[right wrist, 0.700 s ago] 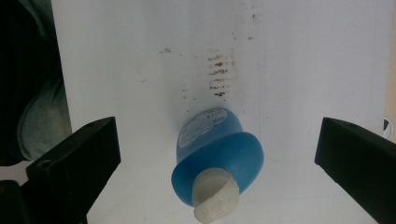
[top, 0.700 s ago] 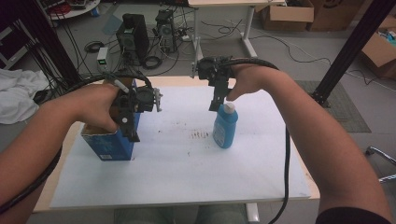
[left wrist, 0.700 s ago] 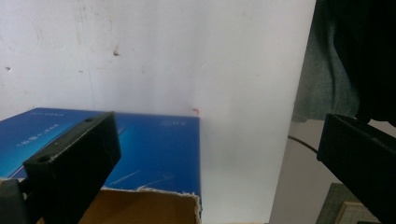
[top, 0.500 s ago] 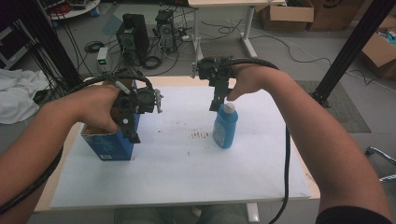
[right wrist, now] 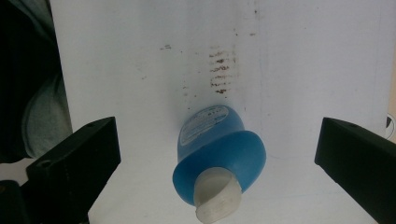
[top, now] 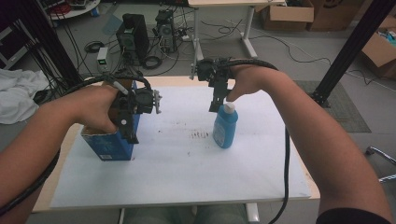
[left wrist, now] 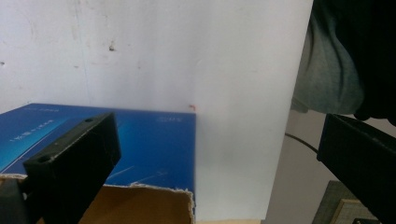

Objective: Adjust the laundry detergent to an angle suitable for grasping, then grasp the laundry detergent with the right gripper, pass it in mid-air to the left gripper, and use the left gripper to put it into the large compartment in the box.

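Observation:
A blue cardboard box point(top: 108, 143) with an open top stands on the left of the white-covered table point(top: 177, 182). My left gripper point(top: 130, 133) hangs over the box's right edge, pointing down. In the left gripper view the box point(left wrist: 140, 140) lies under the left jaw, and the left gripper point(left wrist: 217, 140) is open with nothing between the jaws. A blue bottle point(top: 225, 128) with a white cap stands upright right of centre. My right gripper point(top: 215, 105) hovers just above its cap. From the right gripper view, the right gripper point(right wrist: 217, 140) is open and the bottle point(right wrist: 219, 144) sits below, centred between the wide jaws.
Dark smudges point(top: 201, 135) mark the sheet between box and bottle. Past the far table edge are computer towers point(top: 133, 37), cables and another desk's legs. A white cloth point(top: 16, 93) lies at the left, and a black post point(top: 350, 51) stands at the right.

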A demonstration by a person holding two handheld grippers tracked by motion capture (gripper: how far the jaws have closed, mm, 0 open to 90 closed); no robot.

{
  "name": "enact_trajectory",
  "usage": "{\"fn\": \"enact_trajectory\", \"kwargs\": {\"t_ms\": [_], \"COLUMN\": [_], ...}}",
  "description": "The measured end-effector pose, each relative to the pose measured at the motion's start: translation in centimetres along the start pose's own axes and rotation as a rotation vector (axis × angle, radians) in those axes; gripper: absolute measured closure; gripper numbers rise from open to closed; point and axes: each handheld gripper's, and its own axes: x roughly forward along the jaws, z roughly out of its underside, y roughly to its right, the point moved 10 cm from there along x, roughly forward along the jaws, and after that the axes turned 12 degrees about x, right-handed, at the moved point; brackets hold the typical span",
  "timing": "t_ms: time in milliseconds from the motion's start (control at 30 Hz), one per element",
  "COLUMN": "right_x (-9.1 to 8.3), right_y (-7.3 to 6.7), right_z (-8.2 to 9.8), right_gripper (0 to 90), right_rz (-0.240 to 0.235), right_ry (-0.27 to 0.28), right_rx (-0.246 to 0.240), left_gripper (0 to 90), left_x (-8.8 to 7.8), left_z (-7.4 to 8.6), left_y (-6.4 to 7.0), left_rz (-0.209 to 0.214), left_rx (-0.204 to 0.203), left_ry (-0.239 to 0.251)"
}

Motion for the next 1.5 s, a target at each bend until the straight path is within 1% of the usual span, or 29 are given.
{"fn": "enact_trajectory", "kwargs": {"t_ms": [133, 333, 433, 633, 733, 867, 1000, 1033, 1100, 1133, 1167, 1233, 1267, 1300, 1333, 1400, 1433, 1467, 1500], "right_x": [-0.3, -0.4, -0.5, -0.5, -0.6, -0.6, -0.5, -0.5, -0.5, -0.5, -0.5, -0.7, -0.9, -1.2, -1.3, -1.8, -2.1, -2.3, -2.5], "right_y": [-0.2, -0.4, -0.4, -0.5, -0.5, -0.3, -0.2, 0.0, 0.2, 0.3, 0.4, 0.7, 0.8, 0.9, 1.1, 1.4, 1.8, 2.1, 2.4], "right_z": [-0.1, 0.0, 0.1, 0.2, 0.2, 0.2, 0.2, 0.2, 0.0, -0.2, -0.3, -0.7, -0.9, -1.3, -1.5, -2.0, -2.3, -2.4, -2.5], "right_gripper": [0.0, 0.0, 0.0, 0.0, 0.0, 0.0, 0.0, 0.0, 0.0, 0.0, 0.0, 0.0, 0.0, 0.0, 0.0, 0.0, 0.0, 0.0, 0.0], "right_rz": [0.002, 0.003, 0.005, 0.008, 0.008, 0.012, 0.019, 0.019, 0.017, 0.017, 0.018, 0.024, 0.026, 0.035, 0.048, 0.066, 0.098, 0.110, 0.118], "right_ry": [0.009, 0.015, 0.015, 0.014, 0.020, 0.033, 0.042, 0.057, 0.092, 0.114, 0.139, 0.194, 0.227, 0.271, 0.299, 0.375, 0.420, 0.442, 0.483], "right_rx": [0.004, 0.003, 0.000, 0.005, 0.005, 0.010, 0.019, 0.028, 0.045, 0.059, 0.057, 0.078, 0.086, 0.096, 0.104, 0.138, 0.162, 0.183, 0.211], "left_gripper": [0.1, 0.1, 0.1, 0.1, 0.1, 0.1, 0.1, 0.1, 0.1, 0.1, 0.1, 0.1, 0.1, 0.1, 0.1, 0.1, 0.1, 0.1, 0.1], "left_x": [-0.1, -0.2, -0.3, -0.5, -0.5, -0.3, -0.3, -0.3, -0.3, -0.2, -0.2, -0.2, -0.2, -0.2, -0.3, -0.3, -0.2, -0.2, -0.2], "left_z": [0.0, 0.0, -0.2, -0.9, -0.7, -0.6, -0.6, -0.6, -0.6, -0.6, -0.6, -0.6, -0.6, -0.6, -0.6, -0.6, -0.7, -0.7, -0.7], "left_y": [0.2, 0.3, 0.4, 0.4, 0.3, 0.5, 0.5, 0.5, 0.5, 0.6, 0.6, 0.7, 0.8, 0.8, 0.8, 0.9, 0.9, 0.9, 0.9], "left_rz": [-0.004, -0.003, -0.006, -0.005, -0.006, -0.002, -0.010, -0.008, -0.007, -0.007, -0.007, -0.006, -0.004, -0.006, -0.005, -0.004, -0.006, -0.009, -0.009], "left_rx": [0.004, 0.001, 0.004, 0.017, 0.016, 0.013, 0.016, 0.010, 0.016, 0.017, 0.015, 0.018, 0.017, 0.017, 0.019, 0.018, 0.018, 0.018, 0.019], "left_ry": [0.015, 0.008, 0.004, 0.022, 0.012, 0.013, 0.020, 0.026, 0.019, 0.015, 0.016, 0.014, 0.014, 0.017, 0.015, 0.014, 0.016, 0.017, 0.016]}}
